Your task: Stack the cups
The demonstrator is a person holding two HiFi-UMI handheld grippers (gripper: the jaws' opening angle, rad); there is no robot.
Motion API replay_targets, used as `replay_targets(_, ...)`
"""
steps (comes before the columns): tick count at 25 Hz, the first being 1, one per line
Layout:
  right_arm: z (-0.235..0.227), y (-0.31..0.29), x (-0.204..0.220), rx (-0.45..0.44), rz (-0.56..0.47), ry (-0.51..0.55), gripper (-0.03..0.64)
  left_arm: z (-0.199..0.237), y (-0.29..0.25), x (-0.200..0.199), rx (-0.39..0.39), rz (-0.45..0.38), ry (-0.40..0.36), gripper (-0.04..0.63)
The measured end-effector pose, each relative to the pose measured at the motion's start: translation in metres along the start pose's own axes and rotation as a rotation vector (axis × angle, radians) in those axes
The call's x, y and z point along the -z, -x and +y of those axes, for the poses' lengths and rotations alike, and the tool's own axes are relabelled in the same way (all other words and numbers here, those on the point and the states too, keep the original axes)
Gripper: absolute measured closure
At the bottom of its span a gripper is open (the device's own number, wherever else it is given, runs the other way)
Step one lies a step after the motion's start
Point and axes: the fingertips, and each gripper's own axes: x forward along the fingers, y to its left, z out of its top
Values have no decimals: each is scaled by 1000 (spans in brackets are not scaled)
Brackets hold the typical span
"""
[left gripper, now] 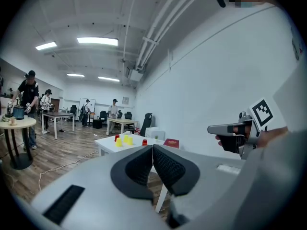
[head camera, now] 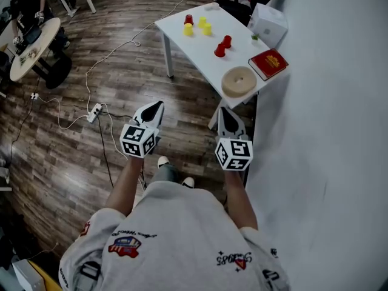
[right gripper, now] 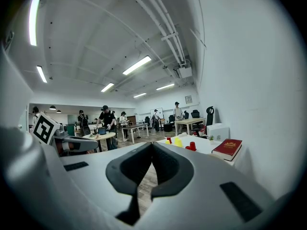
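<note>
A person stands back from the near end of a white surface [head camera: 200, 62], holding the left gripper [head camera: 159, 105] and right gripper [head camera: 223, 110] out over the wood floor [head camera: 73, 162], both well apart from the cups. The left gripper's fingers [left gripper: 136, 169] are closed against each other with nothing between them. The right gripper's fingers [right gripper: 132, 171] are likewise pressed together and empty. Six cups stand unstacked on the surface. Toward its far end, a red cup [head camera: 188, 19] sits near three yellow cups [head camera: 207, 29]. Near the middle, closer to the wall-side edge, two more red cups [head camera: 219, 51] stand just beside each other. A red book [head camera: 268, 63] lies at the near corner by the wall [head camera: 333, 132], and a tan disc [head camera: 239, 82] rests at the other near corner, right at the edge. A white box [head camera: 267, 24] sits at the wall-side edge, beyond the book. A power strip [head camera: 94, 112] and its cable trail across the floor to the person's left, and other people work at tables in the room behind.
</note>
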Motion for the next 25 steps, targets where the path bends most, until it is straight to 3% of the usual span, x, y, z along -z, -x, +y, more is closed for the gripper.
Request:
replay_targets(12, -15, -46, 12, 8, 50, -30, 618, 24, -32, 1, 5, 9, 37, 589)
replay_targets(18, -30, -113, 15, 30, 66, -29, 618, 70, -90, 0, 28, 8, 53, 589)
replay_targets(25, -36, -228, -16, 71, 71, -19, 618, 156, -169, -26, 79, 22, 68, 589)
